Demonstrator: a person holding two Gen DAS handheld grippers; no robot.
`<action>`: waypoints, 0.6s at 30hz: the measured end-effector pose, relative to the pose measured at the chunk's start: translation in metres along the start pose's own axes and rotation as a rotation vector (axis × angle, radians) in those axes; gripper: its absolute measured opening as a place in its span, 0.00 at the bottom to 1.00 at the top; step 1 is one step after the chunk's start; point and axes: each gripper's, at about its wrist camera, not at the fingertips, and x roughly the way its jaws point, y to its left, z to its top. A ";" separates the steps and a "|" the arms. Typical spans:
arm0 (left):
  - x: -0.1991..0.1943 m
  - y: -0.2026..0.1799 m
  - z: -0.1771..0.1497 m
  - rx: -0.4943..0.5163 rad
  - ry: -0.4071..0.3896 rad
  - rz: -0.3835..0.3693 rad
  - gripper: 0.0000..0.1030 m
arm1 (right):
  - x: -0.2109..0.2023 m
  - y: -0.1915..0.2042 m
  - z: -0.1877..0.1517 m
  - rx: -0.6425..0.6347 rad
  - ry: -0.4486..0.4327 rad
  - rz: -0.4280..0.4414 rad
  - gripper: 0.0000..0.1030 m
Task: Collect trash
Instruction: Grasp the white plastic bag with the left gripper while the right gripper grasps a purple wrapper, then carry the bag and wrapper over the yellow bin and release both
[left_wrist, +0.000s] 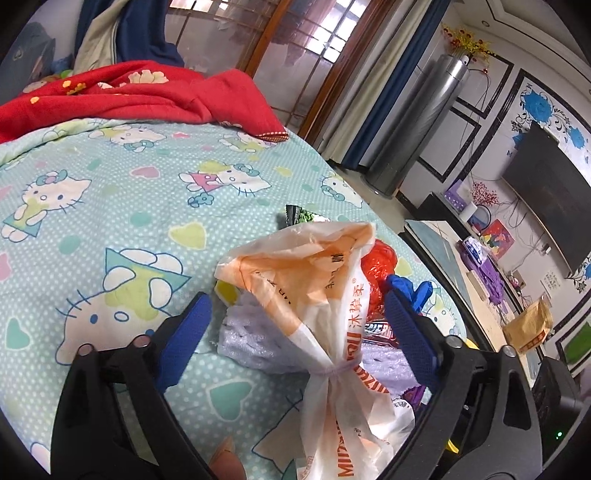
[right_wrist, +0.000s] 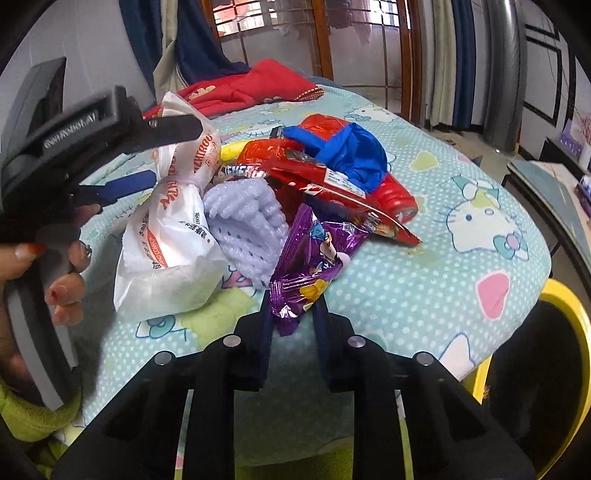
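A heap of trash lies on the cat-print bedspread (left_wrist: 110, 206). My left gripper (left_wrist: 297, 295) stands open astride a tied white-and-orange plastic bag (left_wrist: 321, 295), blue pads clear of it on both sides. The same bag (right_wrist: 173, 229) shows in the right wrist view, with the left gripper (right_wrist: 166, 158) over its knot. My right gripper (right_wrist: 293, 299) is shut on the lower corner of a purple snack wrapper (right_wrist: 314, 251). Beside these lie a lilac foam net (right_wrist: 247, 221), a red wrapper (right_wrist: 332, 177), a blue glove (right_wrist: 351, 151) and crumpled red plastic (right_wrist: 395, 192).
A red blanket (left_wrist: 129, 96) is bunched at the bed's far side. A yellow-rimmed bin (right_wrist: 569, 306) stands just off the bed's near right corner. Beyond the bed are a low table (left_wrist: 443, 251), a TV (left_wrist: 546, 192) and a tall silver appliance (left_wrist: 417, 122).
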 end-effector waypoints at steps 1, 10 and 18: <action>0.000 0.001 0.000 -0.002 0.004 0.000 0.75 | -0.002 -0.001 -0.001 0.004 0.001 0.004 0.18; -0.004 0.000 0.003 0.009 0.014 -0.035 0.42 | -0.016 -0.002 -0.008 0.011 0.012 0.036 0.17; -0.026 -0.001 0.015 0.007 -0.034 -0.072 0.32 | -0.030 -0.004 -0.008 0.016 0.004 0.030 0.16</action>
